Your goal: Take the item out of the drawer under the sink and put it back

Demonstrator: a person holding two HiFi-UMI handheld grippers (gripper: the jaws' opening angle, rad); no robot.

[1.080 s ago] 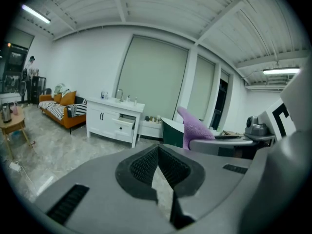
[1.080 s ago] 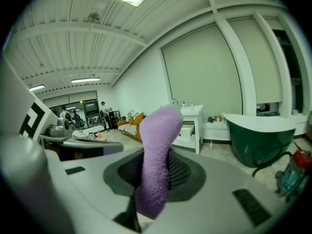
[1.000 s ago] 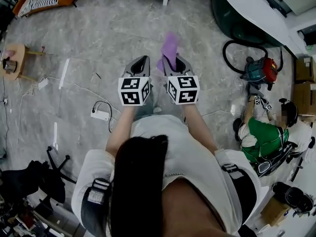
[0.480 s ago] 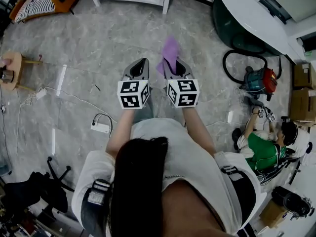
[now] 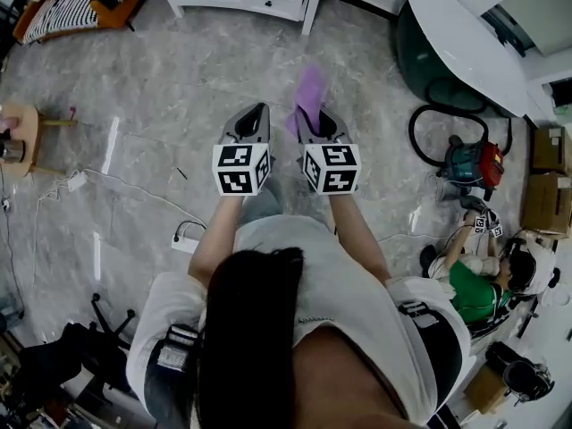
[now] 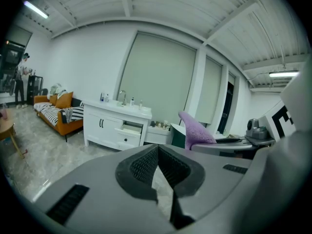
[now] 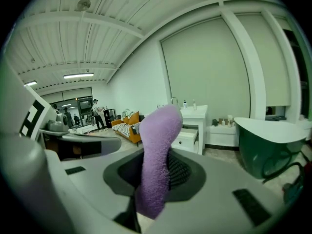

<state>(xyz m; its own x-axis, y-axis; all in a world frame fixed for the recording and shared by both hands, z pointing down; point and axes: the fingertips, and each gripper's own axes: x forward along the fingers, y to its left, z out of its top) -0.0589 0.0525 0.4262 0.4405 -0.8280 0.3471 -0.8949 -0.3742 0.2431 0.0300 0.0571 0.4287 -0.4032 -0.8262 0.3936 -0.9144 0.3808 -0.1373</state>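
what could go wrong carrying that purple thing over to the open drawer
1. The right gripper pinches the fuzzy purple cloth by its lower part only. Most of it stands free, so it might slip out on the way.
2. A white power strip with its cables lies on the grey marble floor near the person's left side: a possible trip.

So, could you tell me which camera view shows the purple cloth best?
The right gripper view: the purple cloth fills the centre, clamped in the right tool. The head view shows only its end poking beyond that tool; the left gripper view catches it small, to the right.
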